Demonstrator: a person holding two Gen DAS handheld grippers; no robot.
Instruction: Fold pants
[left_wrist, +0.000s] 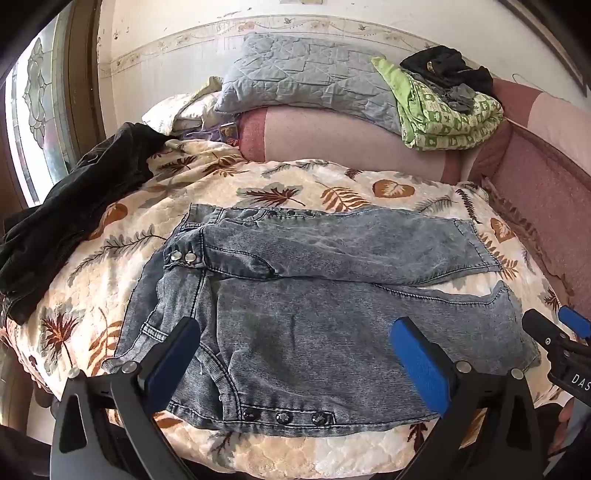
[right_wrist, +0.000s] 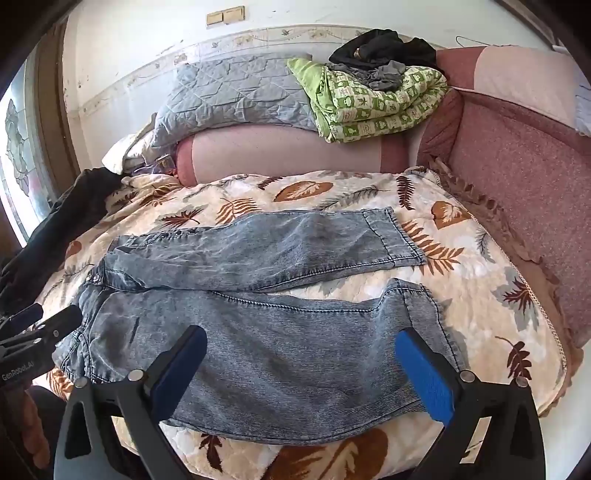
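Observation:
Grey-blue denim pants (left_wrist: 314, 295) lie flat on a leaf-patterned quilt (left_wrist: 295, 181), waist to the left, two legs spread apart to the right. My left gripper (left_wrist: 295, 354) is open, hovering over the waist and near leg, holding nothing. My right gripper (right_wrist: 301, 363) is open over the near leg (right_wrist: 295, 332), close to its hem, holding nothing. The far leg (right_wrist: 277, 247) lies beyond. The right gripper also shows at the right edge of the left wrist view (left_wrist: 554, 339); the left gripper shows at the left edge of the right wrist view (right_wrist: 40, 325).
A black garment (left_wrist: 74, 206) lies on the quilt at the left. A grey pillow (left_wrist: 310, 77), a folded green blanket (left_wrist: 450, 114) and dark clothes (left_wrist: 447, 70) rest on the pink sofa back (left_wrist: 351, 144). A pink armrest (right_wrist: 517, 177) bounds the right side.

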